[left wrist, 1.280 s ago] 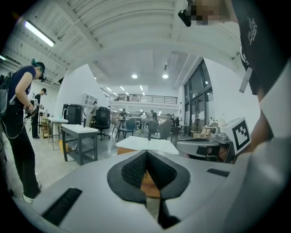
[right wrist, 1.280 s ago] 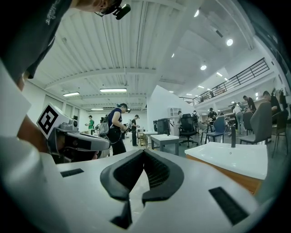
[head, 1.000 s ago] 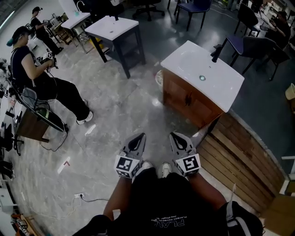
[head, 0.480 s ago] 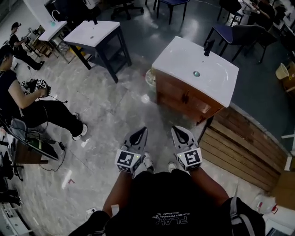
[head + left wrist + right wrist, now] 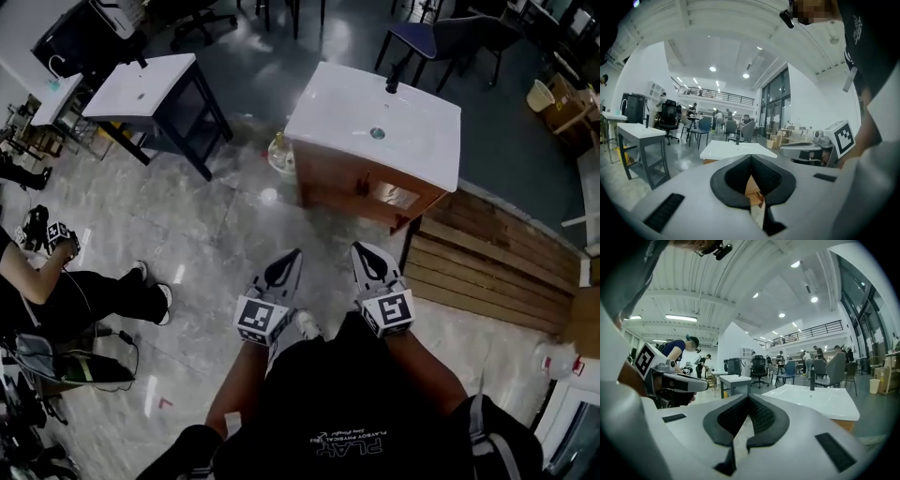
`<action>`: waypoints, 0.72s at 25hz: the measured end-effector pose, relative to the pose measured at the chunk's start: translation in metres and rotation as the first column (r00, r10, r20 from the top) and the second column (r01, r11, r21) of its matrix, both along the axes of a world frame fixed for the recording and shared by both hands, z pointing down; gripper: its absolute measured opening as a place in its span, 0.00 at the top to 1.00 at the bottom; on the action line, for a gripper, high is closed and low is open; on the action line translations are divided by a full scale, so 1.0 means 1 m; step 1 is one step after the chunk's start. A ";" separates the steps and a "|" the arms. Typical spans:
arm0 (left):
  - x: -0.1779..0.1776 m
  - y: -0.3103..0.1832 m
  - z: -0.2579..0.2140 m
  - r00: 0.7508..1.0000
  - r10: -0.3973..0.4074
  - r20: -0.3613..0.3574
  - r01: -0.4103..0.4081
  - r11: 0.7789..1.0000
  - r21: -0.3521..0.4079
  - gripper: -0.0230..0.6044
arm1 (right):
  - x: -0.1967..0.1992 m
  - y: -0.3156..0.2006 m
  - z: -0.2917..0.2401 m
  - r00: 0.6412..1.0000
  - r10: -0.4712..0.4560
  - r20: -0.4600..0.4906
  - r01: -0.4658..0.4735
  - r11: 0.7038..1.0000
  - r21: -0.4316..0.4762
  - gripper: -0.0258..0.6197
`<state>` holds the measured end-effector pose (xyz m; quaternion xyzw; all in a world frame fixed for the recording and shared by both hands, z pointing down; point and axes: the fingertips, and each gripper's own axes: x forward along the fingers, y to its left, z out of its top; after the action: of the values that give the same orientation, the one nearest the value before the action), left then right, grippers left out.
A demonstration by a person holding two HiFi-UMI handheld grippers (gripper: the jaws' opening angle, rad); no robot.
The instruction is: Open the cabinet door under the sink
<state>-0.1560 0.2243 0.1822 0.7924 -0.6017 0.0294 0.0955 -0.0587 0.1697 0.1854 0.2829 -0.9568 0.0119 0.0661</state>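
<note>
The sink unit stands on the floor ahead of me: a white basin top [image 5: 412, 117] with a black faucet [image 5: 392, 86] over a brown wooden cabinet [image 5: 333, 183] whose doors are shut. Both grippers are held side by side in front of my body, well short of the cabinet and pointing at it. My left gripper [image 5: 293, 253] is shut and holds nothing; in its own view the basin top [image 5: 736, 149] lies beyond its tips [image 5: 751, 159]. My right gripper [image 5: 359, 247] is likewise shut and empty, with the basin top [image 5: 815, 399] to the right of its tips [image 5: 748, 397].
A slatted wooden pallet [image 5: 497, 267] lies on the floor right of the cabinet. A second basin on a dark frame [image 5: 150, 84] stands at the far left. A seated person [image 5: 56, 281] is at the left edge. A round object [image 5: 278, 155] sits by the cabinet's left corner.
The view has swung so the sink unit, earlier off to the right, now stands more straight ahead of both grippers. The grippers moved along with my body and stayed shut.
</note>
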 end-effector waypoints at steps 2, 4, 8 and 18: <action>-0.001 -0.005 0.005 1.000 0.020 -0.012 -0.020 1.000 -0.007 0.93 | 0.000 -0.004 0.003 1.000 0.024 -0.009 -0.024 1.000 0.000 0.92; 0.002 -0.013 0.010 0.999 0.043 -0.021 -0.043 0.999 -0.019 0.93 | 0.002 -0.011 0.006 0.999 0.048 -0.014 -0.048 0.999 -0.005 0.93; 0.006 -0.035 0.022 0.996 0.084 -0.024 -0.085 0.995 -0.045 0.93 | 0.004 -0.028 0.017 0.996 0.087 -0.019 -0.087 0.996 -0.027 0.92; 0.020 -0.120 0.050 0.990 0.140 -0.027 -0.142 0.985 -0.099 0.93 | 0.012 -0.095 0.050 0.990 0.141 -0.014 -0.142 0.985 -0.097 0.92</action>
<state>-0.1357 0.1043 0.2322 0.8274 -0.5411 0.0584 0.1390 -0.0470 0.0742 0.2354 0.3465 -0.9323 0.0625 0.0824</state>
